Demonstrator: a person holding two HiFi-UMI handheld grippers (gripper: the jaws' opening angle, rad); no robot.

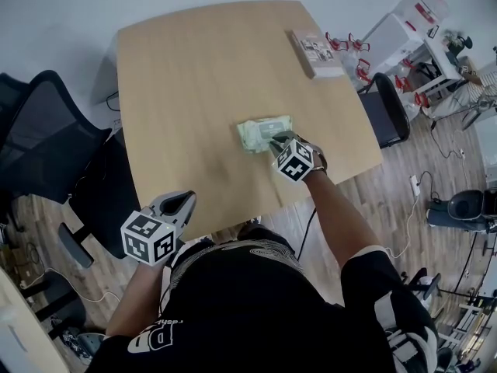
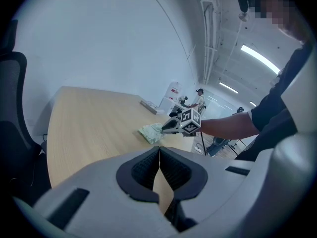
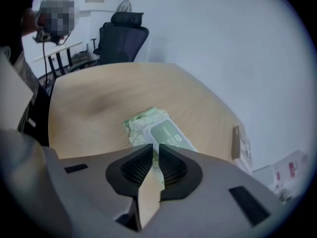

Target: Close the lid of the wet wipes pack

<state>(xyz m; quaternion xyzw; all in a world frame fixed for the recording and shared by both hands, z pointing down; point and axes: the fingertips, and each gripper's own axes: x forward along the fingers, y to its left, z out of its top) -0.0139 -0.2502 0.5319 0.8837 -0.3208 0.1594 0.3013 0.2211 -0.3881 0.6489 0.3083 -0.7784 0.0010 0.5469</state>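
Note:
The pale green wet wipes pack (image 1: 260,130) lies flat near the table's right front edge. In the right gripper view the pack (image 3: 148,123) has its darker green lid flap (image 3: 168,135) lying flat on top. My right gripper (image 1: 276,140) points steeply down at the pack's near right end. Its jaws (image 3: 154,149) stand a narrow gap apart with nothing between the pads. My left gripper (image 1: 185,201) hangs at the table's front left edge, far from the pack, with its jaws (image 2: 159,151) shut and empty. The left gripper view shows the pack (image 2: 150,132) under the right gripper (image 2: 166,128).
A flat box (image 1: 317,53) lies at the far right of the wooden table (image 1: 194,76). A black office chair (image 1: 46,146) stands to the left and another (image 1: 388,109) off the right edge. Cables and equipment lie on the floor at the right.

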